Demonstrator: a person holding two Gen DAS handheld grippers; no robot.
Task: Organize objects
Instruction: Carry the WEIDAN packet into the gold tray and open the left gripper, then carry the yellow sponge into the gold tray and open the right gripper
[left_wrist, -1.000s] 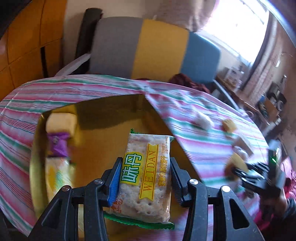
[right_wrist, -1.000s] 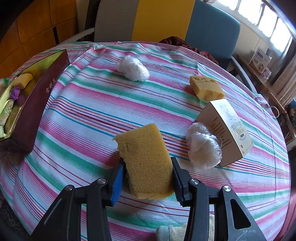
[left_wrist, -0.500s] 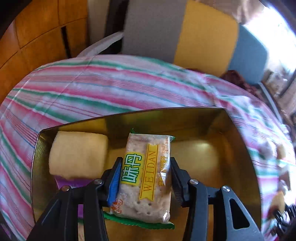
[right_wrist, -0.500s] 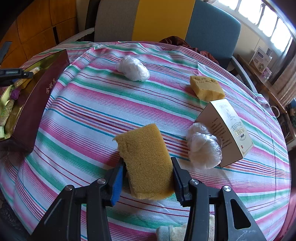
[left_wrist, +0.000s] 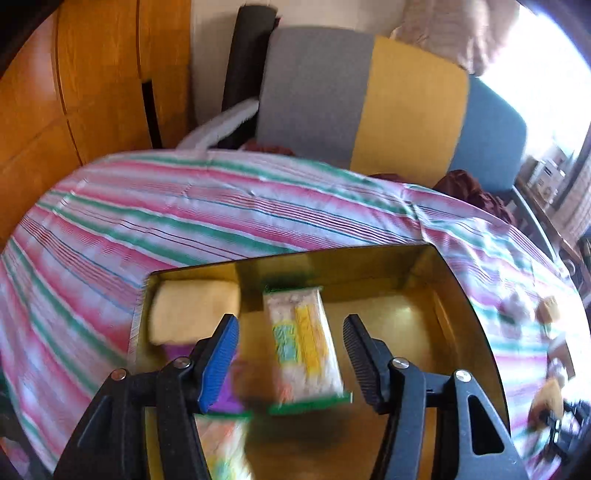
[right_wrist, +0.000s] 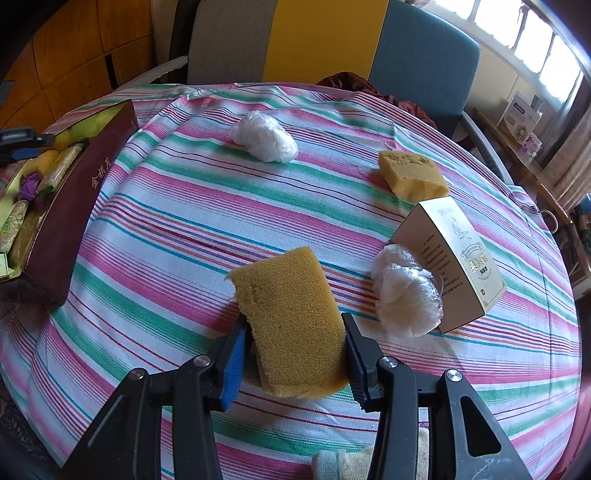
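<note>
Gold-lined box (left_wrist: 461, 295), at 9 o'clock on the striped table (right_wrist: 184, 221): holds several snacks. Cracker packet (left_wrist: 303, 339) drops in between the opening jaws of the left gripper (left_wrist: 291, 354), pads clear. Right gripper (right_wrist: 293, 354) pinches a sponge (right_wrist: 291, 321). Outstanding: carton (right_wrist: 454, 258), second sponge (right_wrist: 412, 173), two plastic wads (right_wrist: 264, 136). Judged roughly half done.

Cracker pack (left_wrist: 303, 343) motion-blurred, print unreadable, purple wrapper (left_wrist: 225, 395) half hidden behind left finger, glove (right_wrist: 354, 463) cut off at bottom edge
</note>
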